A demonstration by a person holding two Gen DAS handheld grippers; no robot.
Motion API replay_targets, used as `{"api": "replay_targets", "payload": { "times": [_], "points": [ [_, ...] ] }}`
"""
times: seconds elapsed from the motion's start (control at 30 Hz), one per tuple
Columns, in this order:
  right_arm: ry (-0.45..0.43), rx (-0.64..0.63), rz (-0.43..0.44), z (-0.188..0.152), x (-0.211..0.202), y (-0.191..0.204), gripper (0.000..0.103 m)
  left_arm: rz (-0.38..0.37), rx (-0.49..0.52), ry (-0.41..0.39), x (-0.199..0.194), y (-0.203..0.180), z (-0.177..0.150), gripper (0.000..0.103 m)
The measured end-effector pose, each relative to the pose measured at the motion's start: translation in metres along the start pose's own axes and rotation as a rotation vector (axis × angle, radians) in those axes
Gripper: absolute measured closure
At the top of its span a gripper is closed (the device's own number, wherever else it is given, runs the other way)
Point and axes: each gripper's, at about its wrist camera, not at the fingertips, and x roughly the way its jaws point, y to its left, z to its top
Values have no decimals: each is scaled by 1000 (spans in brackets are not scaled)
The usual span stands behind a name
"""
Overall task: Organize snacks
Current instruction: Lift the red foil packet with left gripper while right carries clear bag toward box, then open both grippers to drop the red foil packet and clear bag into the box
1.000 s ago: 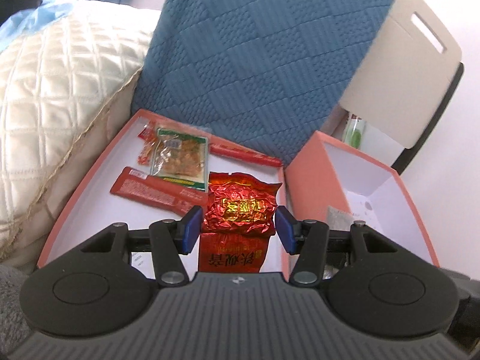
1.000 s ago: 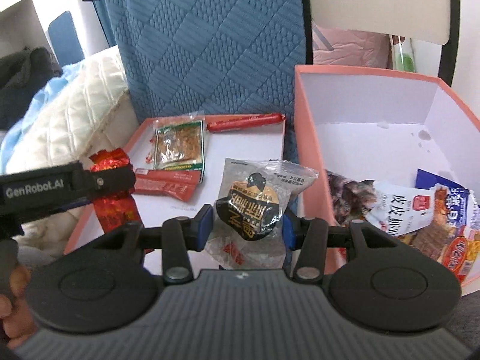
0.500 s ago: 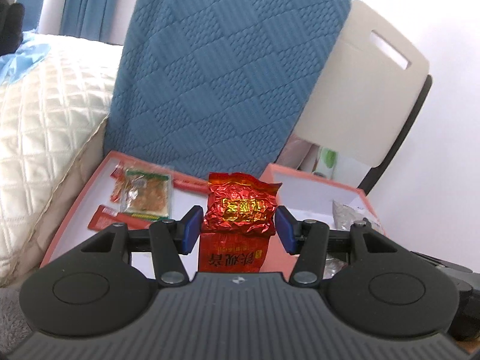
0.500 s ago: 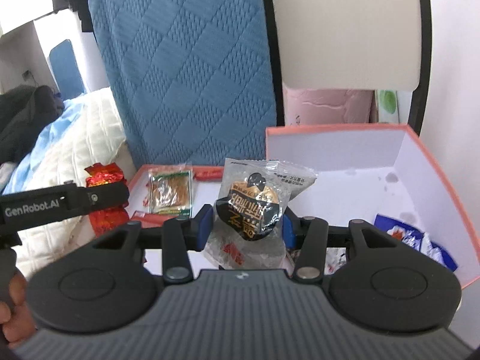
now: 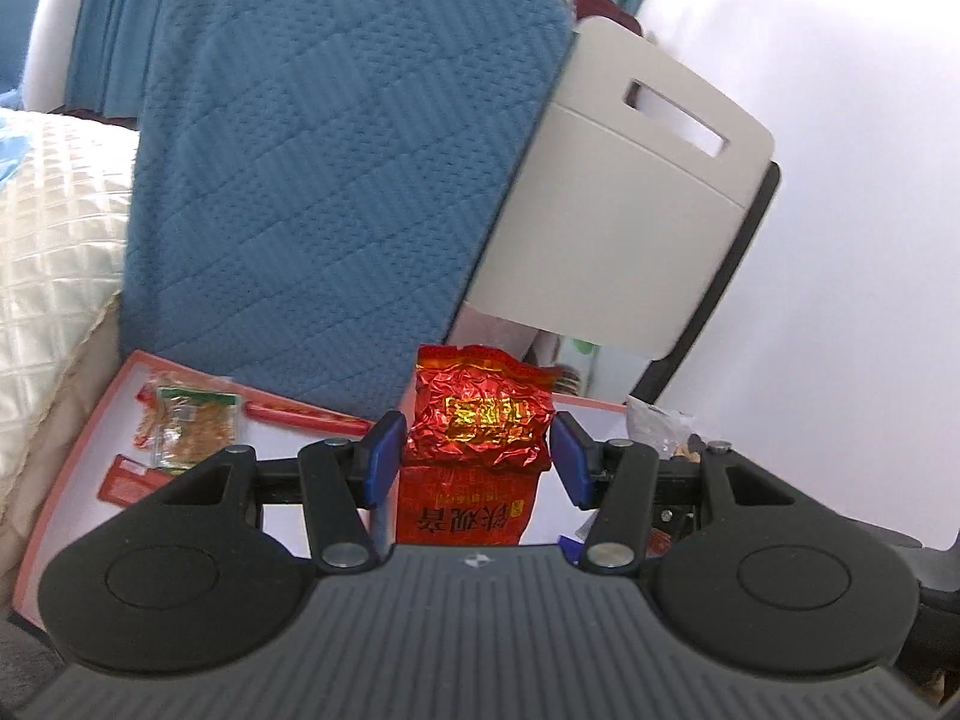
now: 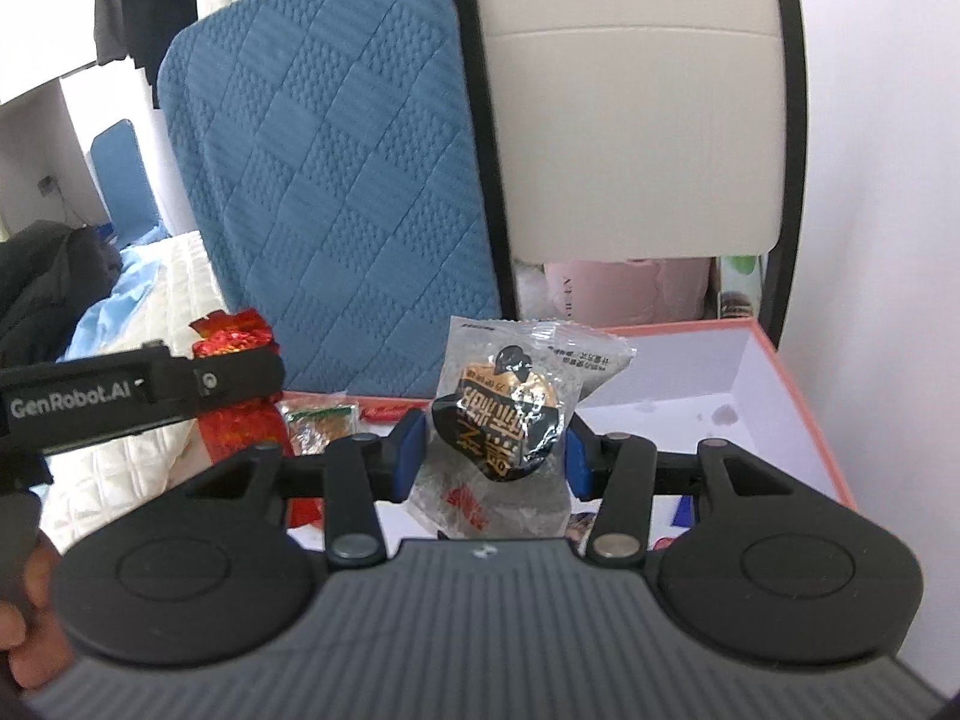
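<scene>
My left gripper (image 5: 477, 459) is shut on a red foil tea packet (image 5: 480, 420) and holds it in the air above the flat orange lid tray (image 5: 78, 450). In the right wrist view the same packet (image 6: 237, 336) shows at the left in the left gripper's black finger (image 6: 180, 387). My right gripper (image 6: 495, 450) is shut on a clear packet with a black and gold snack (image 6: 510, 414), held upright in front of the deep orange box (image 6: 804, 414). A green-edged snack packet (image 5: 192, 420) and red sticks (image 5: 300, 414) lie on the tray.
A blue quilted seat back (image 5: 336, 180) rises behind the tray, a cream chair back (image 6: 630, 102) behind the box. A cream quilted cushion (image 5: 48, 264) lies at the left, a white wall at the right. A person's fingers (image 6: 18, 630) hold the left gripper.
Both grippers rose with their packets still held. The tray and the box sank lower in both views, and more of the seat back and chair back came into sight.
</scene>
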Motion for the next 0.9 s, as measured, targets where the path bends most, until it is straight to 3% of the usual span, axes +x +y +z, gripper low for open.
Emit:
{"api": "replay_targets", "payload": {
  "times": [0.43,0.9],
  "points": [
    [74,21,-65,-12,22,-67,53,-43,5,102,81,-52,-27,44],
    [226,80,-88,-68,80,-128,53,-7,43,252,159,-68,-72,44]
  ]
}}
